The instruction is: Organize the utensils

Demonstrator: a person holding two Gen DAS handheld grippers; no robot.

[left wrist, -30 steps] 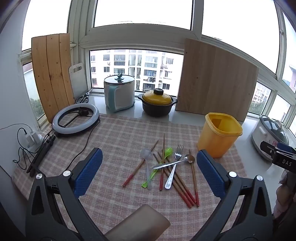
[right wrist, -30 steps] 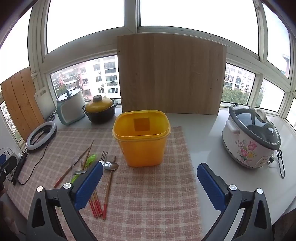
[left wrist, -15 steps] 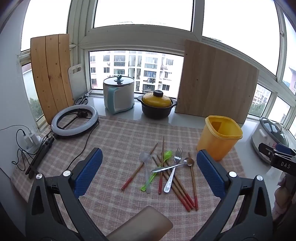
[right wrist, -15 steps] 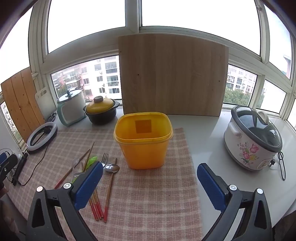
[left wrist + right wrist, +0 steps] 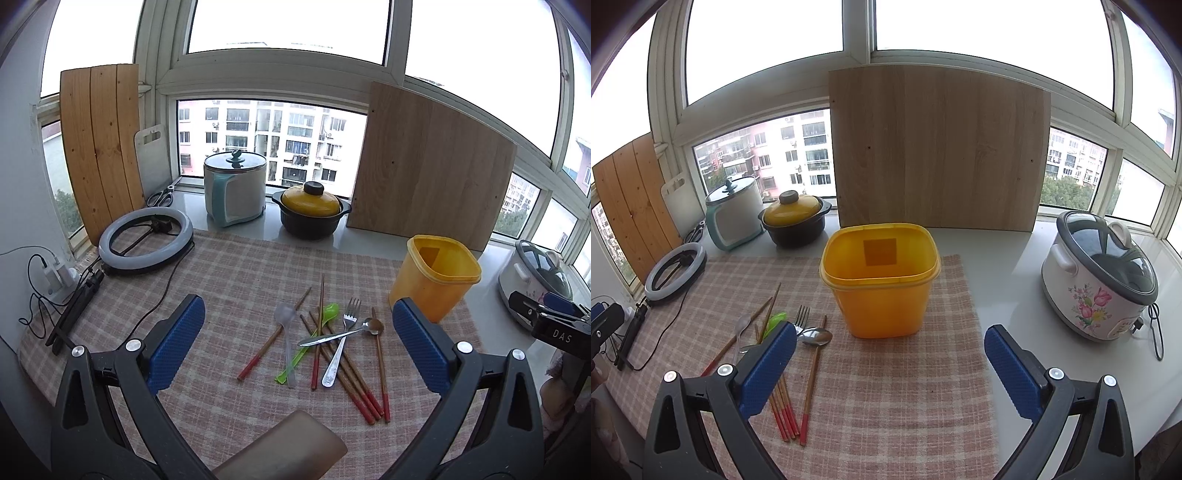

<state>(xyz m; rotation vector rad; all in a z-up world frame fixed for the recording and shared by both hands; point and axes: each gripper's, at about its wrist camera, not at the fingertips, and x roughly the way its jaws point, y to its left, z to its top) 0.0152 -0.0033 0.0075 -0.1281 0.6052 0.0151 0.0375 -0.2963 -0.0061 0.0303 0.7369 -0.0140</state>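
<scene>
A heap of utensils lies on the checked cloth (image 5: 236, 280): red-tipped wooden chopsticks (image 5: 352, 380), a metal fork (image 5: 341, 343), a metal spoon (image 5: 345, 332), a green plastic spoon (image 5: 314, 332) and a clear plastic spoon (image 5: 287, 332). An empty yellow tub (image 5: 436, 277) stands to their right; it also shows in the right wrist view (image 5: 881, 280). My left gripper (image 5: 295, 347) is open above the heap. My right gripper (image 5: 888, 363) is open in front of the tub, with the chopsticks (image 5: 810, 384) at its left.
A ring light (image 5: 146, 240), cables and a plug (image 5: 55, 280) lie at the left. A kettle (image 5: 236, 192), a yellow-lidded pot (image 5: 310, 214) and wooden boards (image 5: 428, 170) stand at the back. A flowered rice cooker (image 5: 1100, 284) stands at the right.
Both grippers have drawn back and up a little, so the utensils and the tub look slightly farther away. Nothing on the cloth has moved.
</scene>
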